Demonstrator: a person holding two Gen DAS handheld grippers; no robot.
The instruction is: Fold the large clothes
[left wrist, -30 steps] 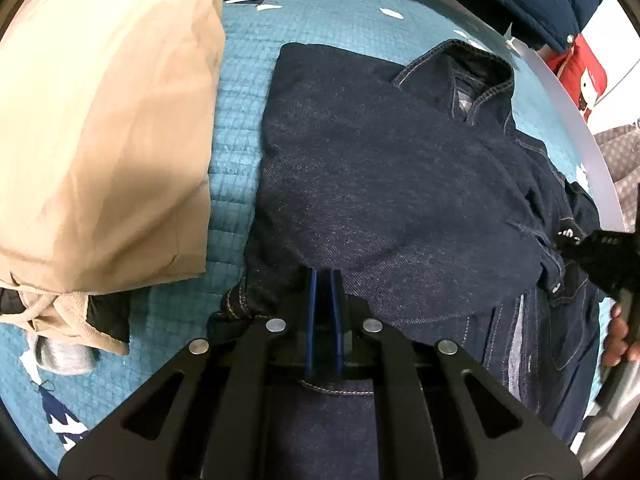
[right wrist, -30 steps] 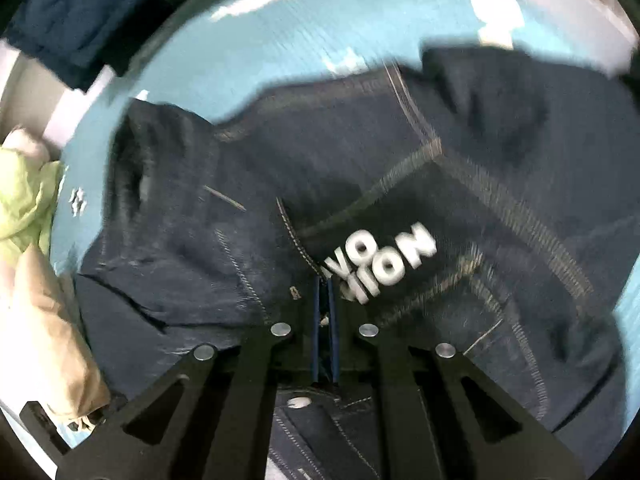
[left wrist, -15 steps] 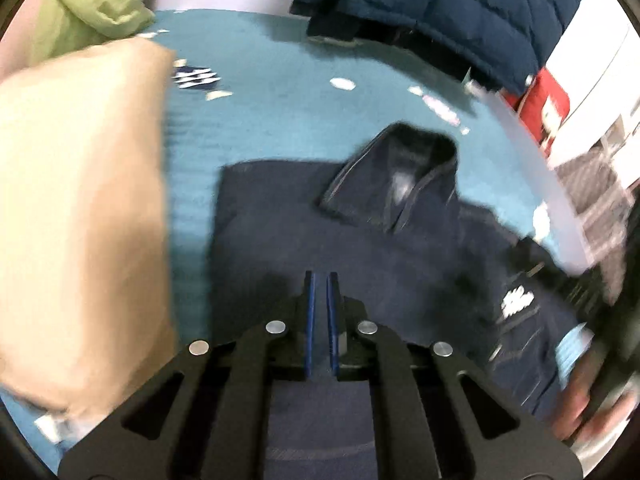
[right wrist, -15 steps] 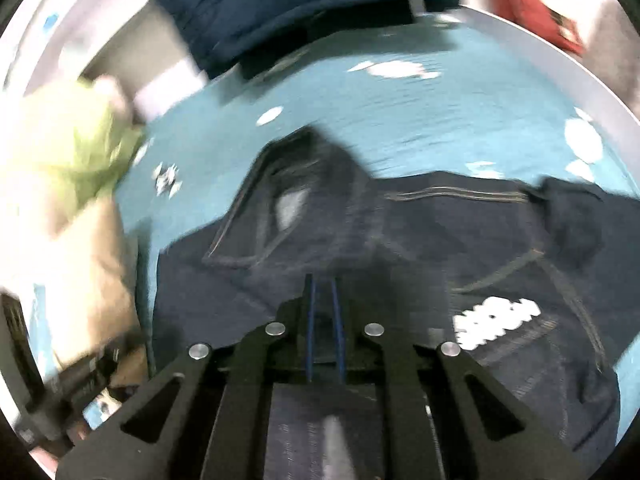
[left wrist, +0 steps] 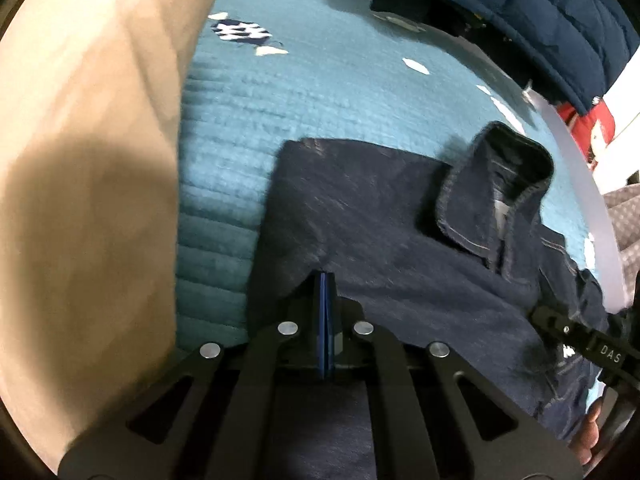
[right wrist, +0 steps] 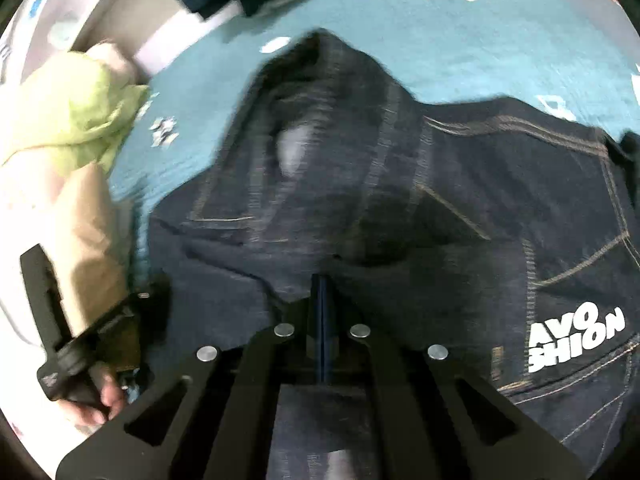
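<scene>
Here, the biggest thing under me is the bed with its teal quilt (left wrist: 320, 92), and it has small white shapes on it. On top of the quilt lies the dark blue denim jacket (left wrist: 380, 220), partly folded, with its collar (left wrist: 496, 184) sticking up on the far side. In my right view I can see white letters (right wrist: 572, 340) printed on the jacket, near the right edge. A big tan cloth (left wrist: 88, 160) lies just beside the jacket on the left. A puffy dark blue coat (left wrist: 520, 12) sits at the far edge of the bed. A light green cloth (right wrist: 76, 120) is bunched up at the left in my right view. My left tongs (left wrist: 325, 292) are pressed together, pinching a fold of the jacket. My right tongs (right wrist: 322, 292) are pressed together on the jacket's cloth too.
</scene>
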